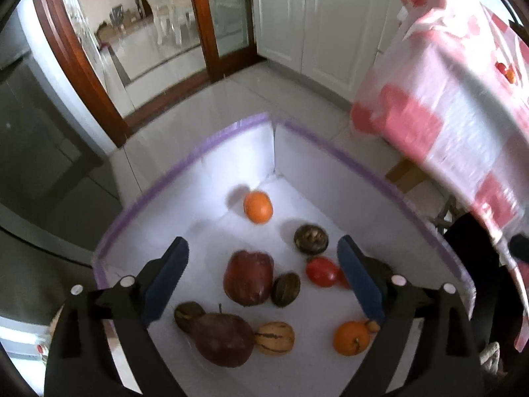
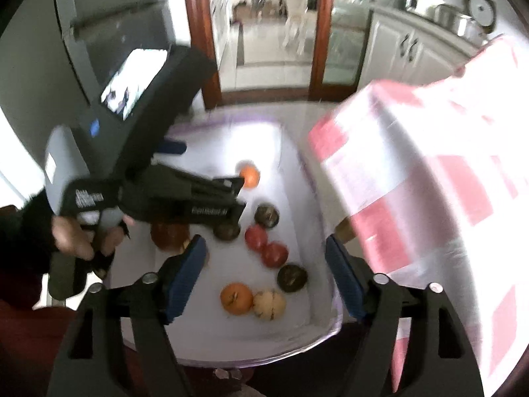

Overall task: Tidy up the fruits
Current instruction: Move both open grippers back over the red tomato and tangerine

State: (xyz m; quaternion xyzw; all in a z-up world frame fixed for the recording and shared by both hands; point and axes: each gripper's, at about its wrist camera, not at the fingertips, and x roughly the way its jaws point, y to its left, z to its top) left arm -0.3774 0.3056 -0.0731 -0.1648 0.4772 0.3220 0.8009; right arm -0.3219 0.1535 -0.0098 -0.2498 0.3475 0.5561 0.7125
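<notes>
A white box with a purple rim (image 1: 334, 152) holds several fruits: an orange (image 1: 258, 206) at the far end, a dark red apple (image 1: 248, 278), a dark red pear (image 1: 223, 339), a tomato (image 1: 321, 271), a second orange (image 1: 351, 337), a pale striped fruit (image 1: 274, 337) and dark round ones (image 1: 310, 239). My left gripper (image 1: 261, 241) hangs open above the box with nothing between its blue pads. My right gripper (image 2: 264, 241) is also open and empty, above two tomatoes (image 2: 274, 254) and an orange (image 2: 236, 297). No fruit is held.
A pink-and-white checked cloth (image 1: 446, 99) hangs over a table edge at the right, close to the box (image 2: 325, 218). A person's hand (image 2: 82, 235) holds the other gripper over the box's left side. White cabinets (image 1: 314, 16) and a wood-framed glass door (image 1: 211, 16) stand beyond on tiled floor.
</notes>
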